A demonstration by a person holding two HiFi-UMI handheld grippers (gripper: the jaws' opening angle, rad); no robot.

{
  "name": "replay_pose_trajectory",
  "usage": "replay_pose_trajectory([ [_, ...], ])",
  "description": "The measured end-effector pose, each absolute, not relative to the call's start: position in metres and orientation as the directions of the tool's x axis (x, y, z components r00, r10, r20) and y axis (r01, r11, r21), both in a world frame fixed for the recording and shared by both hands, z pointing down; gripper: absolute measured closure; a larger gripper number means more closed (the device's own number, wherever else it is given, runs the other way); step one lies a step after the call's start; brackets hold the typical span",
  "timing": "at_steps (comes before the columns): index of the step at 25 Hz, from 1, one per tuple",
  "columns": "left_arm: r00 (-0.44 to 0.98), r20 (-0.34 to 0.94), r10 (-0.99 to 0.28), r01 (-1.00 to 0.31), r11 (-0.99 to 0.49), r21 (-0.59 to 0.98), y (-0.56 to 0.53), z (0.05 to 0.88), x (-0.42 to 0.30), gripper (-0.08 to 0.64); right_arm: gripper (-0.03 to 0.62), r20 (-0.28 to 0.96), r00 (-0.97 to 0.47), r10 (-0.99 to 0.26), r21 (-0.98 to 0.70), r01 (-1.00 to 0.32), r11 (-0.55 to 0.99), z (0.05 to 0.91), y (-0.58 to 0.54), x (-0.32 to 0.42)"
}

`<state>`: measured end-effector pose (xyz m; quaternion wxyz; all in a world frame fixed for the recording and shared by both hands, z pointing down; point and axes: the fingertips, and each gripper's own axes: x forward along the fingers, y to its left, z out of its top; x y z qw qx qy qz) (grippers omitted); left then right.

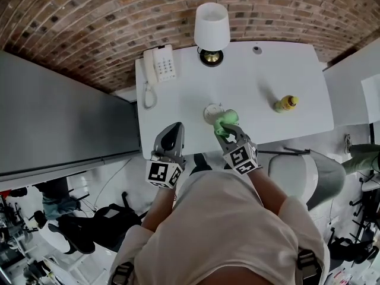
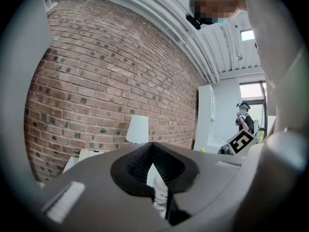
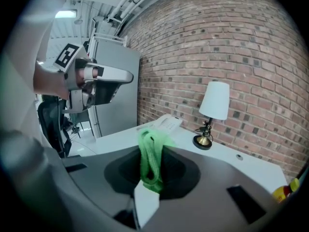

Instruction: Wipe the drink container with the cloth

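A green cloth [image 1: 227,119] is bunched in my right gripper [image 1: 226,129], which is shut on it. The cloth lies against a small round white container [image 1: 211,112] at the middle of the white table [image 1: 261,82]. In the right gripper view the cloth [image 3: 150,151] stands up between the jaws of that gripper [image 3: 153,180]. A yellow bottle [image 1: 286,103] lies apart on the table's right side. My left gripper [image 1: 176,129] hovers over the table's near edge, left of the container, with its jaws together [image 2: 152,146] and nothing visibly held.
At the table's back stand a white-shaded lamp [image 1: 212,27] and a white desk phone [image 1: 159,65] with its curly cord. A brick wall runs behind. A grey cabinet [image 1: 59,117] stands to the left and a white chair [image 1: 300,171] to the right.
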<state>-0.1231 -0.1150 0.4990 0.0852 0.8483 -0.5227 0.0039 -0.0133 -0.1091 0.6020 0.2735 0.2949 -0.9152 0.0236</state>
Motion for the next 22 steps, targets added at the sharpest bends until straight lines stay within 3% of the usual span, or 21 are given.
replay_pose_trajectory([
  [22,0.471,0.069,-0.879,-0.874,-0.456,0.167,-0.115,0.501,-0.137,0.551,0.528,0.525,-0.745,-0.411,0.042,-0.46,0.887,0.62,-0.091,-0.068],
])
